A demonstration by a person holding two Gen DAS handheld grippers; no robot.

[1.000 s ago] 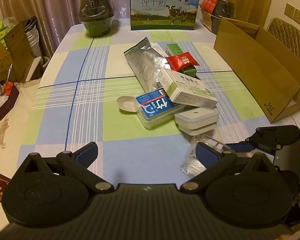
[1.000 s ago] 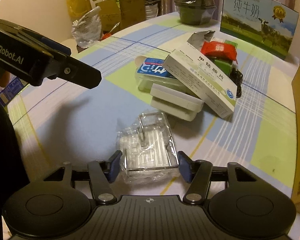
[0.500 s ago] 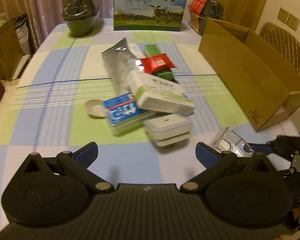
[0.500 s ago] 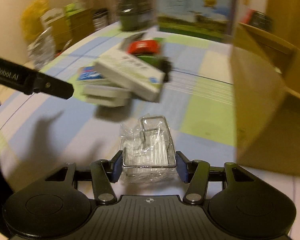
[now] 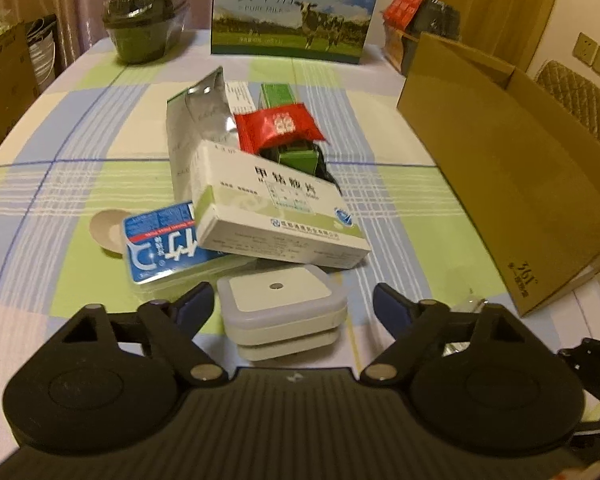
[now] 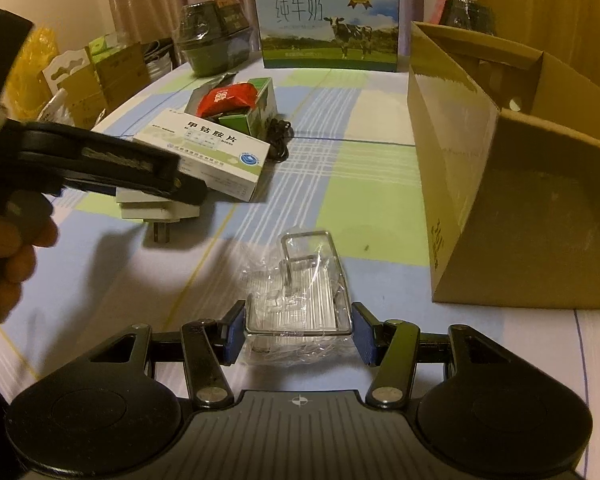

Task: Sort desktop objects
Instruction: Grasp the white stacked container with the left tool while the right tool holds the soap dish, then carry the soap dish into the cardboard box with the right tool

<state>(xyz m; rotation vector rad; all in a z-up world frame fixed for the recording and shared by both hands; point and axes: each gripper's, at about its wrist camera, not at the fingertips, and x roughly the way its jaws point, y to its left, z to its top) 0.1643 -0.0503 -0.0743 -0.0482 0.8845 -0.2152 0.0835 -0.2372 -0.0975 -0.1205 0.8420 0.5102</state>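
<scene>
Evidently the right gripper [image 6: 298, 334] is clamping its jaws on the plastic-wrapped wire rack [image 6: 296, 300] near the cardboard box [image 6: 512, 184], likely its destination, while the left gripper [image 5: 294, 308] is hovering, jaws apart, around the white container [image 5: 280, 304].

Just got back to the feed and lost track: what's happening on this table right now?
The right gripper is shut on a plastic-wrapped wire rack, near the open cardboard box. The left gripper is open, its fingers either side of a stack of white lidded containers at the near edge of the pile. The medicine box, blue floss case and red packet remain unsorted on the checked tablecloth.
</scene>
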